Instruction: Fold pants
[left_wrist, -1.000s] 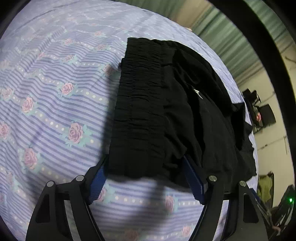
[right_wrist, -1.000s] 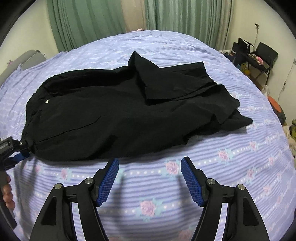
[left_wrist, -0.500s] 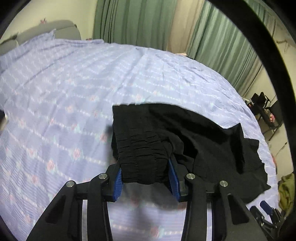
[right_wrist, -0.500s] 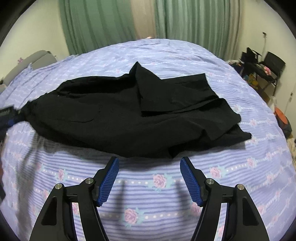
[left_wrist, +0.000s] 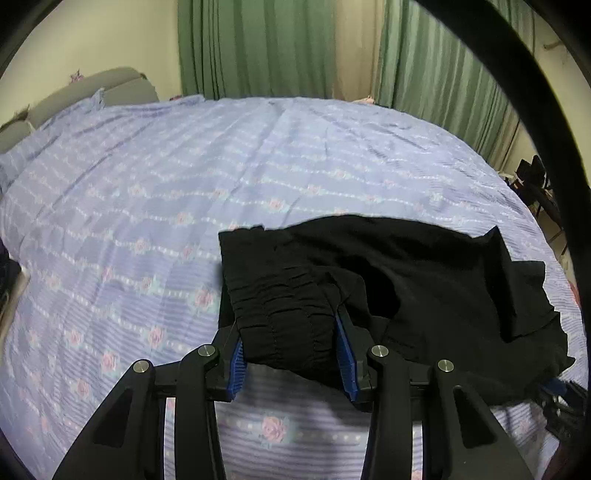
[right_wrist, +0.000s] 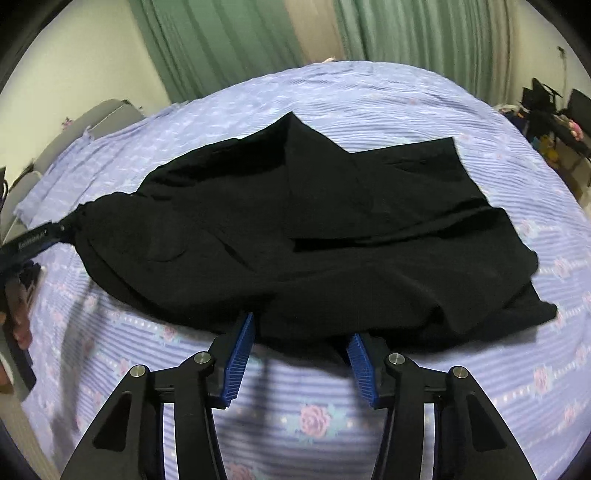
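Black pants (right_wrist: 314, 221) lie crumpled across a lilac rose-print bedsheet (right_wrist: 369, 413). My left gripper (left_wrist: 291, 354) is shut on the bunched elastic waistband (left_wrist: 288, 317), lifted a little off the bed; the rest of the pants (left_wrist: 443, 280) trails to the right. In the right wrist view the left gripper (right_wrist: 55, 232) pinches the pants' left end, with a person's hand (right_wrist: 18, 325) behind it. My right gripper (right_wrist: 301, 347) sits at the pants' near edge. Its jaws are closing, with the edge of the cloth between the blue pads (right_wrist: 240, 350), which do not visibly press on it.
Green curtains (left_wrist: 266, 48) hang behind the bed. A grey headboard (left_wrist: 92, 88) is at the far left. Chairs and clutter (right_wrist: 554, 107) stand off the bed's right side. Bare sheet (left_wrist: 166, 177) stretches beyond and left of the pants.
My left gripper closed on the waistband and raised it, tilting up toward the room. My right gripper moved forward to the pants' near edge and its jaws narrowed.
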